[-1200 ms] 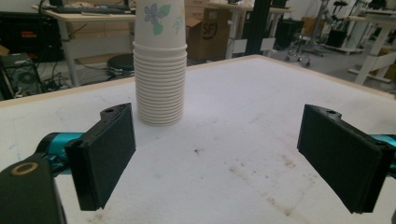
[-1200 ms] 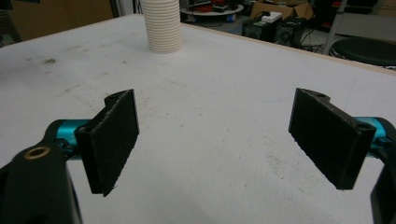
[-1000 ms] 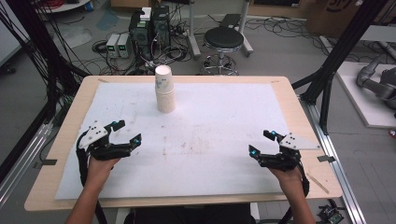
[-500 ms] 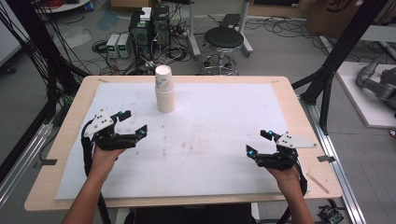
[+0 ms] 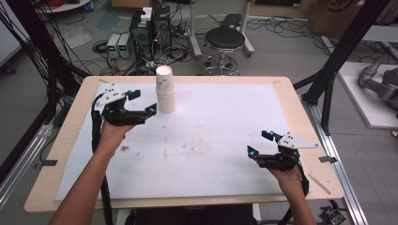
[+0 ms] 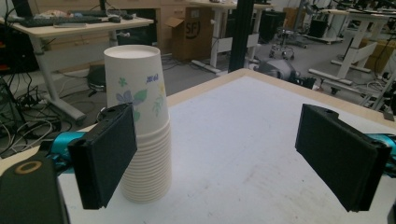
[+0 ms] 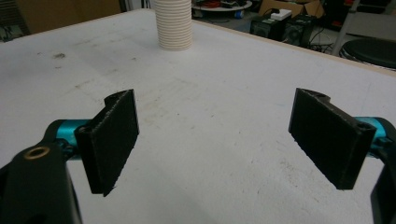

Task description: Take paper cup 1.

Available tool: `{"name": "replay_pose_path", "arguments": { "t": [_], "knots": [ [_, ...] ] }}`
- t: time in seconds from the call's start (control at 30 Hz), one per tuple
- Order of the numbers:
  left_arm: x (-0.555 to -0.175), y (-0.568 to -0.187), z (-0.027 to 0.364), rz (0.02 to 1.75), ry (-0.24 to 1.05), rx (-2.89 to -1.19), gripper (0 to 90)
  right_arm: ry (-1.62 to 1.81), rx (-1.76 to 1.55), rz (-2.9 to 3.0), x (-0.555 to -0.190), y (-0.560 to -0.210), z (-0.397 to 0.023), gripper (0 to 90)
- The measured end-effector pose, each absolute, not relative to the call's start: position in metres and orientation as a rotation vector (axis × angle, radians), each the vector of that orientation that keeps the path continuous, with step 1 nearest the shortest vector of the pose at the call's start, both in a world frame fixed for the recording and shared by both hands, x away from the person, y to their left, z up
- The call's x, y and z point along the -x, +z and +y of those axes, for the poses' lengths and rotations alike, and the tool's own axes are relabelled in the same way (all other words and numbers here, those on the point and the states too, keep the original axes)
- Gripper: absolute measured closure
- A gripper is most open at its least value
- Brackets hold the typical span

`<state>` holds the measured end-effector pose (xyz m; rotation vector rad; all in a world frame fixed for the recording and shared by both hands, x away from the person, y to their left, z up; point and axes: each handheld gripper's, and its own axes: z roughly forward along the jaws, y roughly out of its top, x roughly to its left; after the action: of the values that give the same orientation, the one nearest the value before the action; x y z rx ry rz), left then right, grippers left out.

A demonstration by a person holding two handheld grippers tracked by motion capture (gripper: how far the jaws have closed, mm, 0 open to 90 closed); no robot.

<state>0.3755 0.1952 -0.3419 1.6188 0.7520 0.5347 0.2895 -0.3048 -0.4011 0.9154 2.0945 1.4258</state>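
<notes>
A stack of upside-down paper cups (image 5: 165, 95) with a flower print stands at the back of the white sheet (image 5: 211, 140). My left gripper (image 5: 143, 102) hovers open just left of the stack, its tips close to the cups. In the left gripper view the stack (image 6: 140, 121) rises partly behind the left jaw, with nothing between the jaws. My right gripper (image 5: 259, 144) is held open over the right front of the sheet, far from the cups. The right gripper view has the stack (image 7: 173, 25) far ahead.
The wooden table (image 5: 65, 140) carries a stained white sheet. Behind its far edge stand a black stool (image 5: 225, 40) and computer boxes (image 5: 150, 26) amid floor cables. Black frame posts (image 5: 328, 79) flank the table's right side.
My left gripper has travelled forward and to the right, from the left front of the sheet up to the cup stack. The right gripper has barely moved.
</notes>
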Motion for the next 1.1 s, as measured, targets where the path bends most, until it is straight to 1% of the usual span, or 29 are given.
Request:
{"name": "replay_pose_path", "arguments": {
  "t": [0.43, 0.5, 0.73, 0.9, 0.93, 1.1],
  "knots": [
    [-0.435, -0.323, 0.184, 0.853, 0.538, -1.673, 12.8, 1.432, -0.924, 2.09, -0.289, -0.399, -0.307, 16.4],
    [-0.444, -0.323, 0.182, 0.875, 0.537, -1.655, 12.8, 1.432, -0.922, 2.092, -0.289, -0.4, -0.308, 16.4],
    [-0.472, -0.325, 0.172, 0.913, 0.517, -1.683, 12.8, 1.433, -0.927, 2.088, -0.289, -0.399, -0.31, 16.4],
    [-0.487, -0.327, 0.164, 0.937, 0.537, -1.708, 12.9, 1.434, -0.932, 2.076, -0.289, -0.399, -0.314, 16.4],
    [-0.49, -0.329, 0.164, 0.945, 0.531, -1.708, 14.1, 1.433, -0.932, 2.074, -0.288, -0.399, -0.315, 16.4],
    [-0.502, -0.335, 0.157, 0.96, 0.529, -1.738, 14.1, 1.431, -0.935, 2.073, -0.288, -0.399, -0.316, 16.4]
  ]
}}
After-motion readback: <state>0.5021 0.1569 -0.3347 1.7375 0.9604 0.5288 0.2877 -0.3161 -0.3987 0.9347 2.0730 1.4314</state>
